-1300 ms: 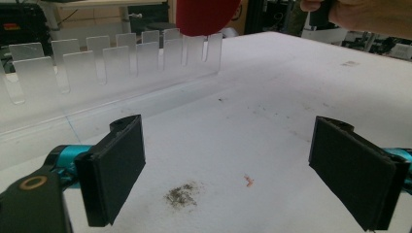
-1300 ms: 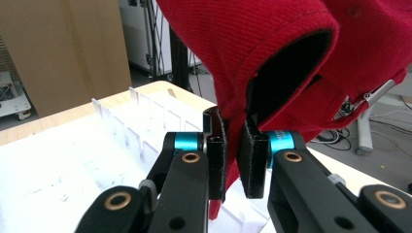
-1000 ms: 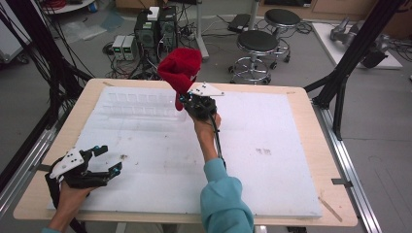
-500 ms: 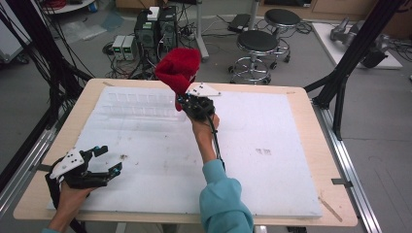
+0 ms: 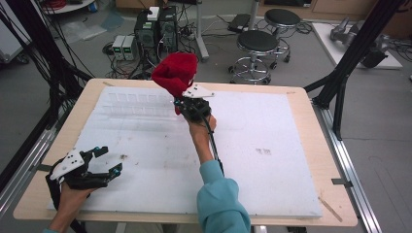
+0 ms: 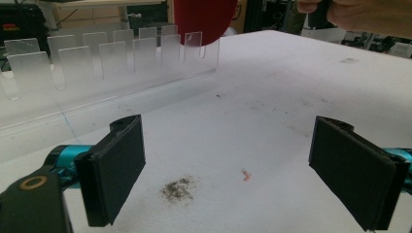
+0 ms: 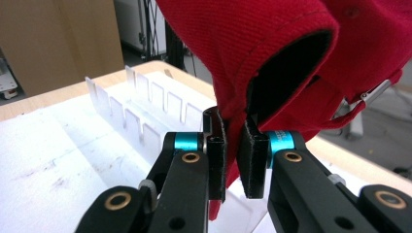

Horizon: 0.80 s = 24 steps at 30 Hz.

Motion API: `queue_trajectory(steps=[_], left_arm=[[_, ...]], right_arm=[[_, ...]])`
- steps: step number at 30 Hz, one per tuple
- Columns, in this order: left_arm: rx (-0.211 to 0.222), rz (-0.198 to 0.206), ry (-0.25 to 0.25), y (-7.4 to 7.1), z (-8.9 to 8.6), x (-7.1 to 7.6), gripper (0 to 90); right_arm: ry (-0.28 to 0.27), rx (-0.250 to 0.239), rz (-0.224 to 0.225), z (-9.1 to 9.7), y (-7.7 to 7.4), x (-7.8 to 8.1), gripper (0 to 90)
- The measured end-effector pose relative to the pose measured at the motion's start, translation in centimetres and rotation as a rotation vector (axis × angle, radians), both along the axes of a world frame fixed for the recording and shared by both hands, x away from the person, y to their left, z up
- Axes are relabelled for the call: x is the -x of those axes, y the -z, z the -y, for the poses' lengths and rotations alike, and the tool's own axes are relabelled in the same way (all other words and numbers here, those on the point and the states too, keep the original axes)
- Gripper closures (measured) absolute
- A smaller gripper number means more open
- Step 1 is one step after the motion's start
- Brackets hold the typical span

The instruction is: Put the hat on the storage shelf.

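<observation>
No readable text, labels, brand names, numbers or signs appear in any view. The red cloth (image 5: 176, 73), the clear slotted rack (image 6: 104, 51) and the white tabletop (image 5: 272, 160) carry no legible print.

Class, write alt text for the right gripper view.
The right gripper pinches the edge of a red cap between its shut black jaws, lifted above a white table. A clear slotted rack stands behind.
</observation>
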<state>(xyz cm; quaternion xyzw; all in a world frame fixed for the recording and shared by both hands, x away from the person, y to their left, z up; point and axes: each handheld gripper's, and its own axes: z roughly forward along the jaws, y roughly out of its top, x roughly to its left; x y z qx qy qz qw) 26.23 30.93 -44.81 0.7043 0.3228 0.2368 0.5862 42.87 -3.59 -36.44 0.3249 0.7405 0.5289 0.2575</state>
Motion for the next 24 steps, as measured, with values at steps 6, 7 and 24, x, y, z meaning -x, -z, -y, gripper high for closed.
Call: queue_trajectory(steps=[6,7,24], left_arm=[[0.007,0.003,-0.002,0.0,0.0,0.0,13.4],[0.007,0.003,-0.002,0.0,0.0,0.0,13.4],[0.005,0.019,-0.012,0.1,-0.1,0.2,13.8]], right_arm=[[-0.005,-0.005,-0.021,-0.2,0.7,-0.2,83.5],[-0.006,-0.004,-0.019,-0.3,0.7,-0.2,83.4],[0.001,0.073,-0.075,1.9,0.2,1.0,19.9]])
